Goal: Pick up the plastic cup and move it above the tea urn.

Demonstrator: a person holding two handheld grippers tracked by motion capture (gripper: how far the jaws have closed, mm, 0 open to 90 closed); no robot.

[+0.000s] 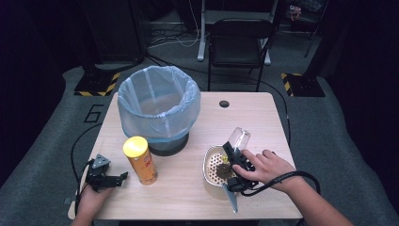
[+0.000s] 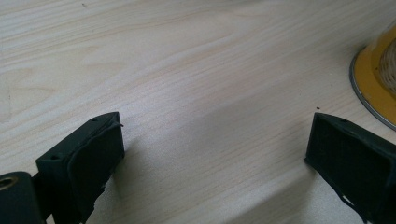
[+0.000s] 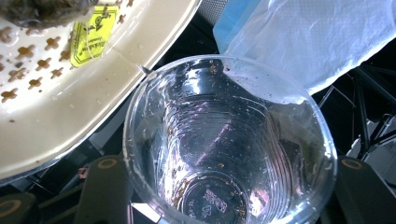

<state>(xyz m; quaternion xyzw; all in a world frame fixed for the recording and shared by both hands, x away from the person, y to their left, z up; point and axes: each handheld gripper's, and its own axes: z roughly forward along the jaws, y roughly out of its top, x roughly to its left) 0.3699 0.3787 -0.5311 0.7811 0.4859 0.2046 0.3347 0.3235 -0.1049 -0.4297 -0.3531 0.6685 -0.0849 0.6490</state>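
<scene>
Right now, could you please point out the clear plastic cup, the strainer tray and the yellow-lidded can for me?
clear plastic cup (image 3: 224,154): right gripper view, on its inner wall.
strainer tray (image 3: 70,116): right gripper view, on its cream rim.
yellow-lidded can (image 1: 135,146): high view, on its lid.

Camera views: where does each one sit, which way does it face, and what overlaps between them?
High view: fixed above the person's side, looking forward and down on the table; both forearms enter from below, the left gripper open, the right gripper shut on a clear plastic cup.
Left gripper view: rides the left gripper, facing bare tabletop between its spread jaws.
Right gripper view: looks into the cup over the strainer.
Shared: the yellow-lidded can at the left gripper view's edge; cup, strainer and bin bag in the right gripper view.
</scene>
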